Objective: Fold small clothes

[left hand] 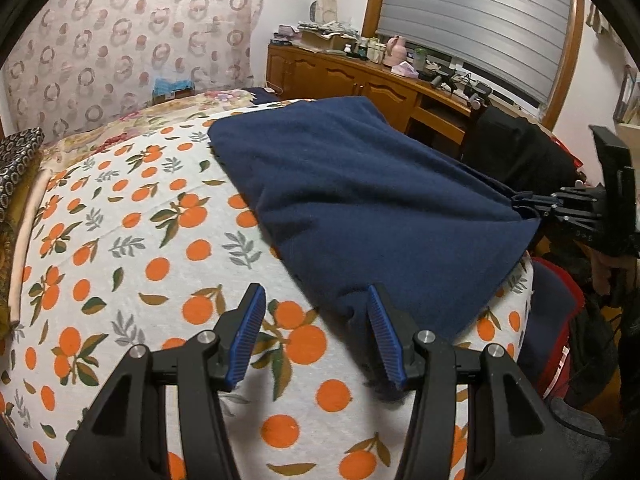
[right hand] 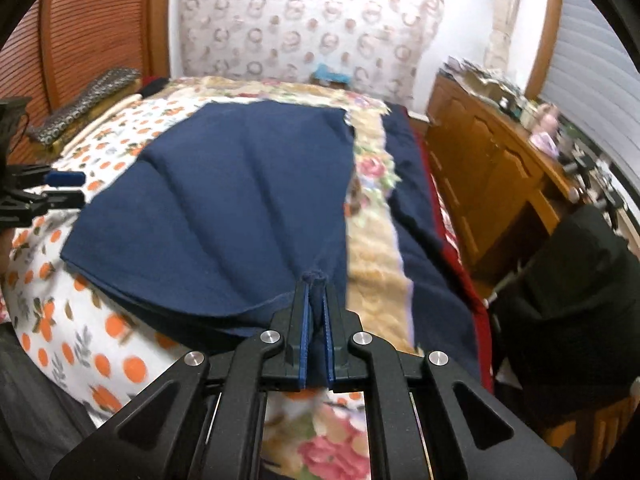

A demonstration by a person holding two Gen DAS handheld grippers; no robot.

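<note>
One navy garment (left hand: 360, 200) lay spread on the bed's orange-print sheet (left hand: 120, 240), only partly folded by the look of it, its near corner lifted. The right gripper (right hand: 316, 316) had its fingers pressed together on that bunched corner. The left gripper (left hand: 316, 336) hovered at the garment's opposite near edge, fingers spread, holding nothing. Judged from this, the fold itself was barely begun. I counted one garment and two grippers.

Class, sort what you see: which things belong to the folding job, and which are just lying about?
Job:
- navy cloth
- right gripper, shut on its corner
- left gripper, open at its edge

Lying about:
- orange-print sheet
- wooden dresser
- patterned curtain
</note>
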